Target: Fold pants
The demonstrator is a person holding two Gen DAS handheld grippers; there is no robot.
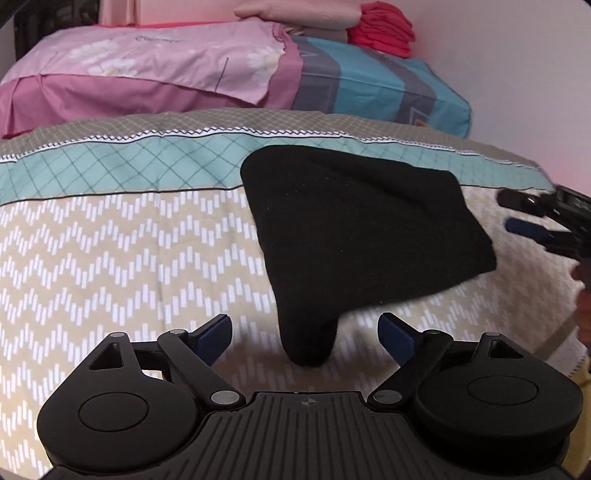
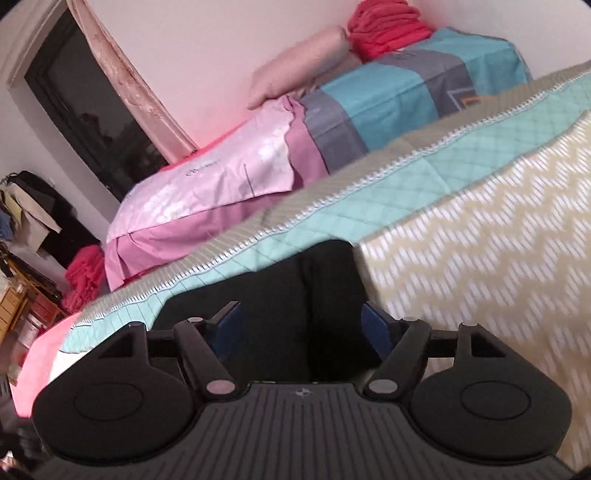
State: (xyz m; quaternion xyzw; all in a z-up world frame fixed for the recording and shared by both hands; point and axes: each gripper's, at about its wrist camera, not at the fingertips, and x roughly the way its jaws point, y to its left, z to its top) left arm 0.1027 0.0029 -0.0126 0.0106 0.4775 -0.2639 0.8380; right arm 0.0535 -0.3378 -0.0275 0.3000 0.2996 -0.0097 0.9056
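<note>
Nearest the left wrist camera, the left gripper [image 1: 306, 334] stands released, its blue pads spread wide with nothing pressed between them; a narrow tongue of the black pants [image 1: 354, 229] hangs down into the gap just ahead, apart from either pad as far as can be told. From there the pants widen up and to the right into a compact, roughly folded block lying on the zigzag-patterned bedspread [image 1: 129, 258], its far edge reaching the teal quilted band. The bundle's long axis runs from that near tongue diagonally away toward the right. At the right edge of the same view the right gripper [image 1: 517, 212] sits just beside the block's right side, fingers parted and empty. In the right wrist view the right gripper [image 2: 301, 325] is likewise released, with dark cloth of the pants [image 2: 325, 295] directly ahead between the spread fingers, not clamped. The left gripper looks nearer the loose tongue, the right nearer the block's side, so tucking that tongue would probably fall to the left. Beyond lie a pink pillow [image 1: 147, 74], a striped blue-grey pillow [image 1: 369, 81] and a folded red cloth [image 1: 382, 31] against the wall.
</note>
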